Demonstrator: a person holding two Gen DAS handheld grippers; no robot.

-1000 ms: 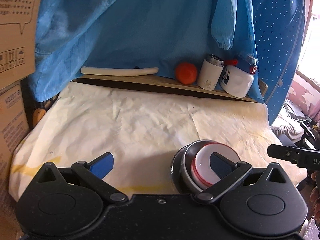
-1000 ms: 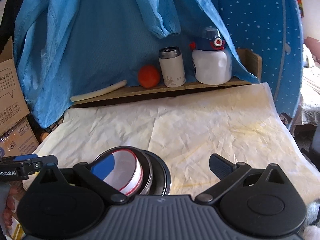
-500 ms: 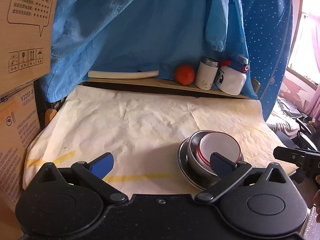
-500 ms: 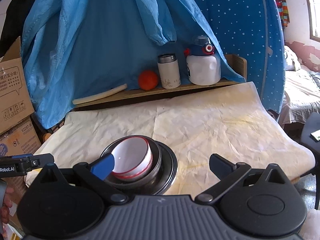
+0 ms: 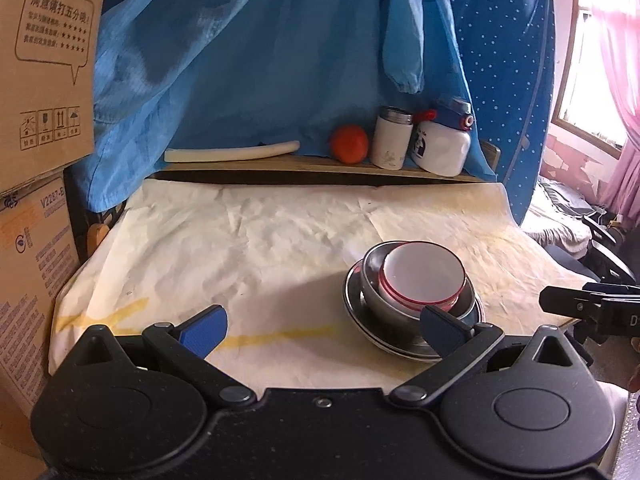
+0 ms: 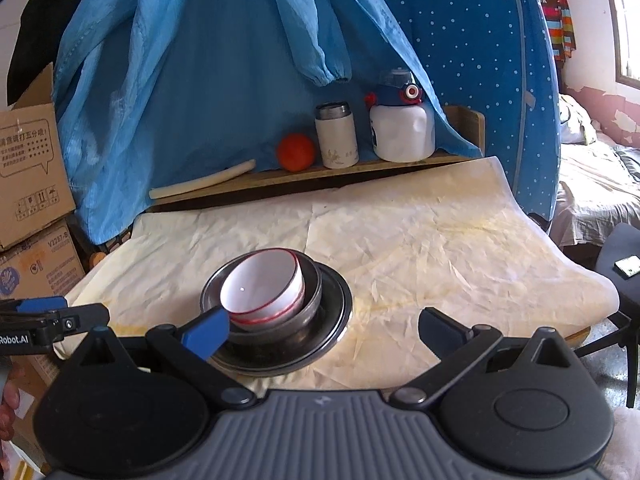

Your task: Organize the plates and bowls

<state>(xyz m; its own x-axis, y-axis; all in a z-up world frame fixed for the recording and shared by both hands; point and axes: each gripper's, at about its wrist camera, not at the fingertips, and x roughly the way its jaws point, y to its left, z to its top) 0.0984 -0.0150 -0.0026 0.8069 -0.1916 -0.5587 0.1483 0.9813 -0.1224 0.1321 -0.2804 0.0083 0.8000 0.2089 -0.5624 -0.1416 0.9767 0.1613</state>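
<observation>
A white bowl with a red rim (image 5: 424, 282) (image 6: 262, 288) is nested in a steel bowl (image 5: 372, 280) (image 6: 310, 292), which rests on a steel plate (image 5: 356, 316) (image 6: 332, 312) on the cream cloth. My left gripper (image 5: 324, 326) is open and empty, held back from the table's near edge, with the stack beside its right finger. My right gripper (image 6: 324, 330) is open and empty too, the stack just beyond its left finger. Each gripper shows at the edge of the other's view.
A wooden shelf (image 6: 304, 176) at the back carries an orange ball (image 6: 296, 152), a white flask (image 6: 336, 136), a white bottle with a blue cap (image 6: 402, 126) and a pale stick (image 6: 200, 186). Cardboard boxes (image 5: 40, 80) stand left; a blue cloth (image 5: 260, 60) hangs behind; a bed (image 6: 592, 184) lies right.
Both grippers have pulled back and up from the table, so the stack of bowls and plate now looks farther away. The stack itself has stayed put.
</observation>
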